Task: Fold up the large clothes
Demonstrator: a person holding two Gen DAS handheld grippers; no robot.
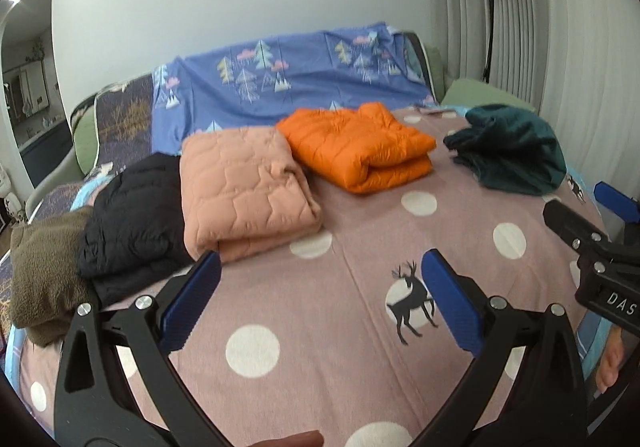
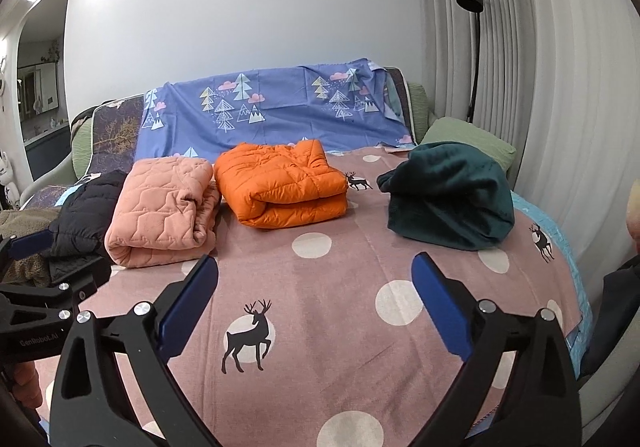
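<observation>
Fingers on left gripper (image 1: 320, 303) & right gripper (image 2: 314, 305) spread wide, empty, w/ puffy orange jacket (image 2: 282, 183) beyond: prob light, slippery, grab hem corners.

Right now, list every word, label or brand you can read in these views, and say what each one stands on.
"DAS": white letters on the black body of the right gripper, cut off by the picture's edge in the left wrist view.
"GenRobot.AI": small pale letters on the black body of the left gripper, seen in the right wrist view.
The clothes and the bedspread show no readable text.
</observation>
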